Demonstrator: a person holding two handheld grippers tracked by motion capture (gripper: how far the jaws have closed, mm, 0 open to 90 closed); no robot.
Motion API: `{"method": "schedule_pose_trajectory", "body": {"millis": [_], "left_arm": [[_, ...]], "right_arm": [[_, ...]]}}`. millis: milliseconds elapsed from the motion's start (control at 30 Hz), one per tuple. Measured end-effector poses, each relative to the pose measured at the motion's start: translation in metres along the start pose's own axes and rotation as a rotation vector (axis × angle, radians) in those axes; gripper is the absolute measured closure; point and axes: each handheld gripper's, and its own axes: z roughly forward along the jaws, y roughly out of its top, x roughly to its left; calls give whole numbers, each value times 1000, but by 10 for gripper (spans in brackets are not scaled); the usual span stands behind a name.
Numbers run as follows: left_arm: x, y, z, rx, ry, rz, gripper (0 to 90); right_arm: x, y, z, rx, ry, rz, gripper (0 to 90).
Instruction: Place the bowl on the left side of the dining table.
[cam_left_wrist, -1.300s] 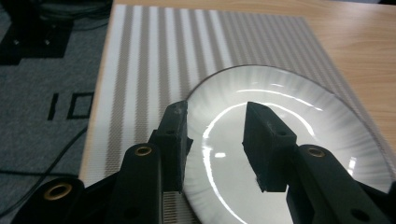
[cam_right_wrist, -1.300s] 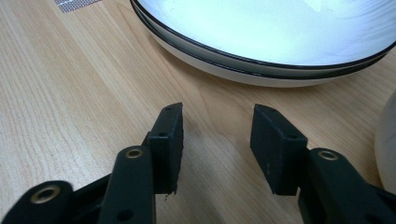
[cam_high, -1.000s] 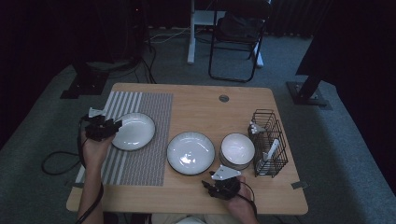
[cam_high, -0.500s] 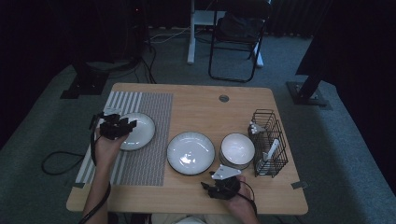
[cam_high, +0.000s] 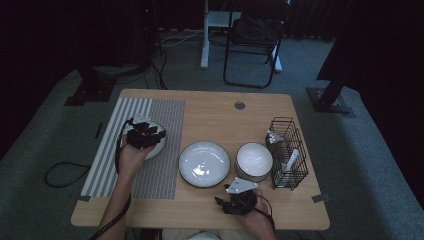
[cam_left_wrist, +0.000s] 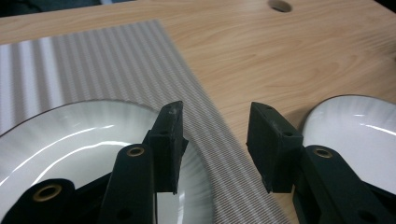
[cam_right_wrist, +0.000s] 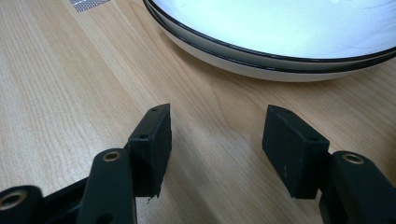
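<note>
My left gripper (cam_high: 150, 135) hovers over a white plate (cam_high: 159, 146) that sits on the striped grey mat (cam_high: 160, 115). In the left gripper view its jaws (cam_left_wrist: 215, 140) stand open above that plate's (cam_left_wrist: 70, 140) right rim and the mat (cam_left_wrist: 116, 60), holding nothing. My right gripper (cam_high: 224, 202) rests low near the table's front edge, below a second white plate (cam_high: 204, 164) and stacked white bowls (cam_high: 254, 161). Its jaws (cam_right_wrist: 215, 144) have just been opening and stand open over bare wood, with nothing between them. White dark-rimmed dishes (cam_right_wrist: 280, 28) lie just ahead.
A black wire rack (cam_high: 287, 152) with white utensils stands at the right of the wooden table (cam_high: 220, 115). The second plate (cam_left_wrist: 355, 121) is close to the right of the left jaws. A chair and cables are on the floor beyond.
My left hand has carried its gripper rightward from the plate's left edge to over the plate. The right gripper has stayed in place.
</note>
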Motion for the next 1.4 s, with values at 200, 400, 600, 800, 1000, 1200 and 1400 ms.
{"method": "schedule_pose_trajectory", "body": {"millis": [200,400,600,800,1000,1200,1400], "left_arm": [[-19,11,4,-14,-60,34,572],[-39,22,8,-19,-111,76,572],[-59,31,17,-2,-147,120,572],[-78,38,26,6,-175,157,572],[-94,46,30,7,-197,206,572],[-107,51,33,6,-217,233,572],[-120,56,38,12,-232,260,572]], "right_arm": [[0,0,0,1,3,-1,414],[0,0,0,2,3,-1,410],[1,0,0,2,2,-2,406],[1,0,0,2,2,-2,406],[1,0,0,2,5,-3,404],[2,0,0,2,8,-8,403],[2,0,0,3,7,-6,402]]}}
